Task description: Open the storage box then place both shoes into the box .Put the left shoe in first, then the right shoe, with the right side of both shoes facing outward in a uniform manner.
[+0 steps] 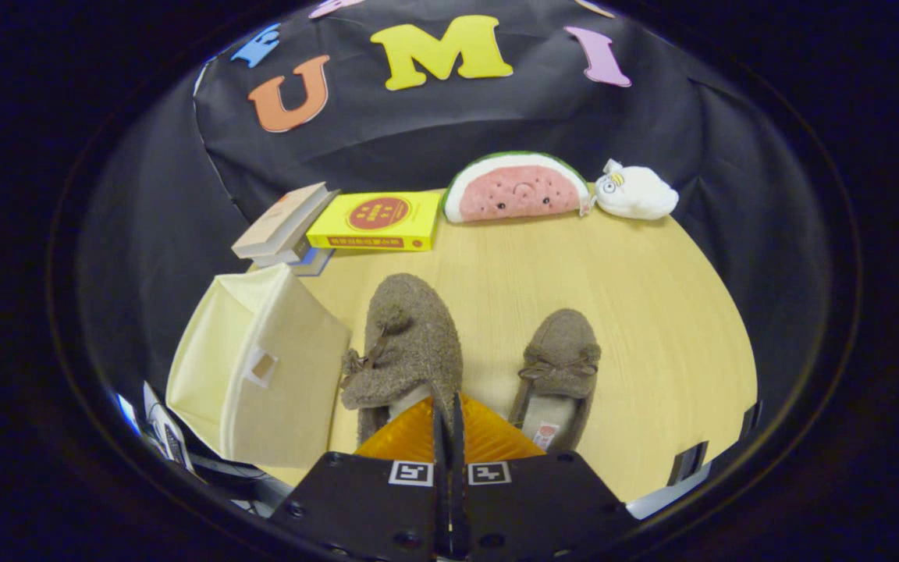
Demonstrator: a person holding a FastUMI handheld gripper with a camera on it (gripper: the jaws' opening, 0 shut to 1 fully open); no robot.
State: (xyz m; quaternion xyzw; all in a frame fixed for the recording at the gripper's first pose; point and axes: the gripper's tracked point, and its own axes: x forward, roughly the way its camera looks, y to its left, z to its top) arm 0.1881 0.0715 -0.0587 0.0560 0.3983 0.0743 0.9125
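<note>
Pale wood-grain tabletop [637, 312] is carrying two fuzzy brown slippers with small bows. One shoe [410, 343] is lifting up right by the cream fabric storage box [262, 367] — its heel edge is sitting pinched between the gripper [447, 421] fingers, which are nearly closed. Its partner, the other shoe [559, 367], is lying flat alongside. Beyond, a plush watermelon slice [516, 187], a yellow box [378, 221] and stacked books [282, 226] are lining the far edge.
</note>
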